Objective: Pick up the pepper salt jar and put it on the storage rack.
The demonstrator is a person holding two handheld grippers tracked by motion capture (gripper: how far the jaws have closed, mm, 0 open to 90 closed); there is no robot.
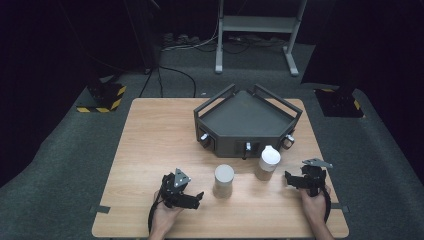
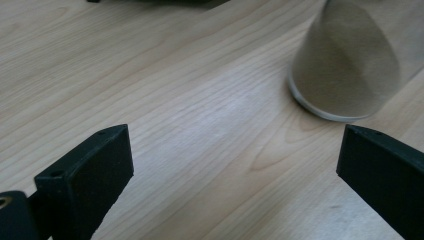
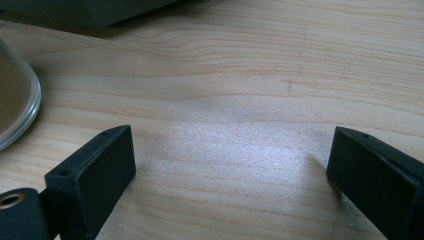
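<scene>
Two jars stand near the table's front middle. The left jar (image 1: pixel 224 180) has a grey lid and holds tan powder. The right jar (image 1: pixel 268 162) has a white lid. My left gripper (image 1: pixel 196 198) lies left of the grey-lidded jar, open, nothing between its jaws. In the left gripper view that jar (image 2: pixel 350 70) sits ahead to the right of my open gripper (image 2: pixel 235 165). My right gripper (image 1: pixel 289 179) rests right of the white-lidded jar, open and empty. In the right gripper view a jar's glass base (image 3: pixel 17 100) shows at the left edge, beside my open gripper (image 3: pixel 232 162).
A dark five-sided tray (image 1: pixel 248 112) with railings and small knobs on its front stands at the table's back middle. The wooden table (image 1: pixel 155 150) has bare surface on the left. A metal stand (image 1: pixel 257 25) and cables lie on the floor beyond.
</scene>
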